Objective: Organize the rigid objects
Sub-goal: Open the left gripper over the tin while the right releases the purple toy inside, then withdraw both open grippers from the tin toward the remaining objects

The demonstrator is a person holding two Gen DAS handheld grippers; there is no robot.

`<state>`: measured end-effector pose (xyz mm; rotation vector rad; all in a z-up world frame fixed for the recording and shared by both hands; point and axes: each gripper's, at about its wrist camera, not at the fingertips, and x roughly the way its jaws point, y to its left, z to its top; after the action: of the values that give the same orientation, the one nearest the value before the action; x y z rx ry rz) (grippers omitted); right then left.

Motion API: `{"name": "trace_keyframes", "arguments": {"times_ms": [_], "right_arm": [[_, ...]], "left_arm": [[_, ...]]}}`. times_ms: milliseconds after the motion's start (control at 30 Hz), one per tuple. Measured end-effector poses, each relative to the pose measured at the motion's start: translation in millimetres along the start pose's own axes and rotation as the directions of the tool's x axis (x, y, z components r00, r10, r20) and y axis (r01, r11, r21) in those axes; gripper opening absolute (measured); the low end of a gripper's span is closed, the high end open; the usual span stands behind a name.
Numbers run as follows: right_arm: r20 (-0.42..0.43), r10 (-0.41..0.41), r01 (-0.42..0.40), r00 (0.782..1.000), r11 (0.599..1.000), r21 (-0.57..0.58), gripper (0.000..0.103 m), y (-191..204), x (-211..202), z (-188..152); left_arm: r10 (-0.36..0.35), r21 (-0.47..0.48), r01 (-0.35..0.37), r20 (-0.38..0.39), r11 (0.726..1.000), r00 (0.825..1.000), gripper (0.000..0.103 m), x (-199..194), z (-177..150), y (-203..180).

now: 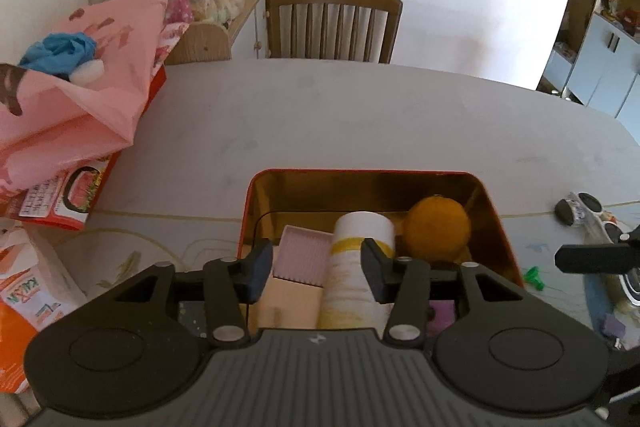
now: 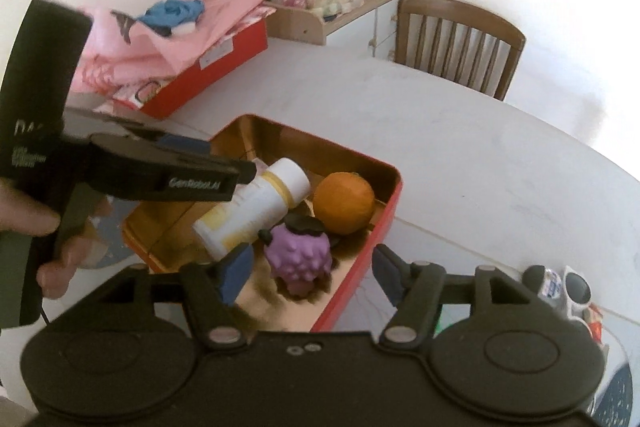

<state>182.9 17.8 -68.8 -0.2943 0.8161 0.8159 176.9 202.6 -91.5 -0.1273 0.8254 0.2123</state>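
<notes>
The tin (image 2: 384, 211) on the bench (image 1: 360, 115) keeps bottle (image 2: 256, 211), orange (image 2: 344, 203) and purple toy (image 2: 300, 255) corralled together. Left hand-held gripper (image 1: 316, 267) and right hand-held gripper (image 2: 312, 275) hover above, jaws parted, holding nothing.

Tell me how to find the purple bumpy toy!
Look in the red tin box with a gold inside on the pale table. The purple bumpy grape-shaped toy sits before the round orange fruit, beside the white-and-yellow bottle; nothing else is purple and knobbly.
</notes>
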Motion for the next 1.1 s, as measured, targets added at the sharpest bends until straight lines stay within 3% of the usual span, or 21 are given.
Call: {"name": "trace_keyframes", "arguments": {"times_ms": [433, 567, 667, 933, 1100], "right_arm": [[0.08, -0.008, -0.001, 0.997, 0.995, 0.101, 0.08, -23, -62, -23], [0.101, -0.018, 0.006, 0.995, 0.992, 0.123, 0.09, -32, -82, -34], [0.108, -0.029, 0.012, 0.994, 0.989, 0.15, 0.093, -44, -97, -45], [0.113, -0.075, 0.05, 0.991, 0.976, 0.21, 0.102, -82, -132, -82], [0.109, -0.097, 0.07, 0.989, 0.971, 0.227, 0.103, -103, -146, -108]], "left_arm": [[-0.046, 0.024, 0.045, 0.025, 0.999, 0.999, 0.057, -47, -14, -24], [-0.071, 0.035, 0.07, 0.035, 0.997, 0.997, 0.061, -62, -20, -34], [-0.092, 0.04, 0.09, 0.05, 0.995, 0.994, 0.067, -74, -24, -44], [-0.144, 0.061, 0.14, 0.065, 0.988, 0.987, 0.071, -94, -32, -81], [-0.174, 0.077, 0.168, 0.064, 0.983, 0.983, 0.08, -99, -37, -109]]}}
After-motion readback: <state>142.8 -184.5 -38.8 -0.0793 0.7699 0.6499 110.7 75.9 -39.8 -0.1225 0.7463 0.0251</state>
